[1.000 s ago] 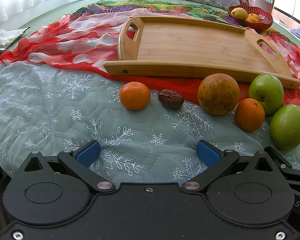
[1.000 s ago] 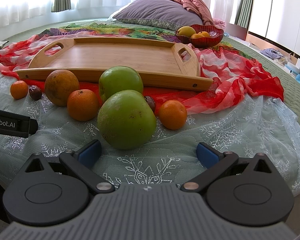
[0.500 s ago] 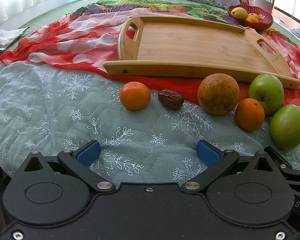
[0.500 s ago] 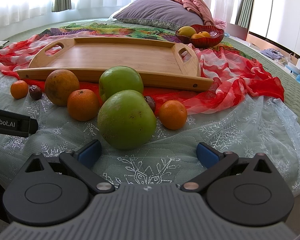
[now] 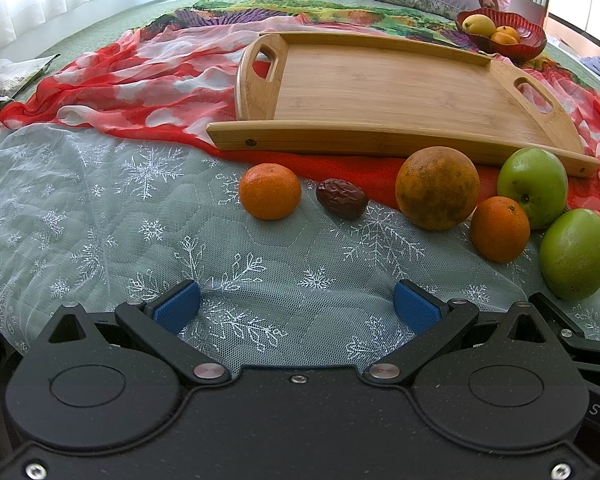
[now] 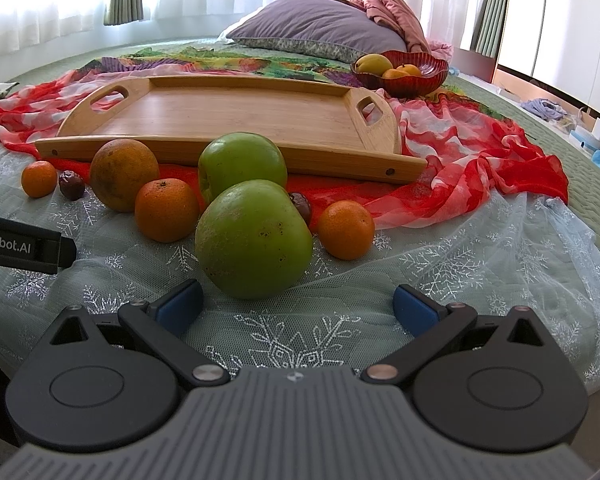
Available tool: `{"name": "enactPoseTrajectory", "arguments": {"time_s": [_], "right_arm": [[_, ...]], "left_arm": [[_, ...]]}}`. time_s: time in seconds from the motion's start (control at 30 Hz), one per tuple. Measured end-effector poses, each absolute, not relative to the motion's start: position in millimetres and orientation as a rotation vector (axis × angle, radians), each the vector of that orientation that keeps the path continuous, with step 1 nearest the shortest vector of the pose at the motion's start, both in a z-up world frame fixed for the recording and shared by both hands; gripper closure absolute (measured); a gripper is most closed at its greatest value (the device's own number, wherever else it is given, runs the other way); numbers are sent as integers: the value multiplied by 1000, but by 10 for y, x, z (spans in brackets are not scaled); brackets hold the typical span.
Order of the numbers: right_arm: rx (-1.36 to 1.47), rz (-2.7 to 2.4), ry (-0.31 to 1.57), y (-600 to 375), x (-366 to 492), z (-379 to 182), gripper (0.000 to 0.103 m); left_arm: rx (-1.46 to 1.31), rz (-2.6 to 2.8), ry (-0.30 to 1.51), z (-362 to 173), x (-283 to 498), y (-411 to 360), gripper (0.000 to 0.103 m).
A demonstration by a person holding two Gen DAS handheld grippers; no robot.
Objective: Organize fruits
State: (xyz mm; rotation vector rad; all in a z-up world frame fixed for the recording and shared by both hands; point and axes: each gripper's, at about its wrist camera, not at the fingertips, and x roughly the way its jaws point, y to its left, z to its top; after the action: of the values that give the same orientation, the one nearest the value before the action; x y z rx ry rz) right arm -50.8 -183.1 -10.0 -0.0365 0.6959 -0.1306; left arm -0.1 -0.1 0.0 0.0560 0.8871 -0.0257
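Fruit: row on bed, loose, just short of tray (image 5: 400,92), which is bare; likely staged for loading.
Mandarin (image 5: 269,191) at 12 o'clock of left tongs (image 5: 296,307), date (image 5: 342,198) beside it.
Green apple (image 6: 254,240) at 12 o'clock of right tongs (image 6: 296,307), nearest.
Both tongs: spread wide, holding nothing, touching no fruit.
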Motion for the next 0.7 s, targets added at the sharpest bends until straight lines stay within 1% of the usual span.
{"name": "enactPoseTrajectory", "arguments": {"time_s": [0.4,0.7], "right_arm": [[-36,-132,694,-1827,-505,-101,0],[-45,-119,641,-1836,-566,-138,0]], "left_arm": [[58,-26,882,-5,0,8,0],[70,-36,841,12,-68,-11,0]]}}
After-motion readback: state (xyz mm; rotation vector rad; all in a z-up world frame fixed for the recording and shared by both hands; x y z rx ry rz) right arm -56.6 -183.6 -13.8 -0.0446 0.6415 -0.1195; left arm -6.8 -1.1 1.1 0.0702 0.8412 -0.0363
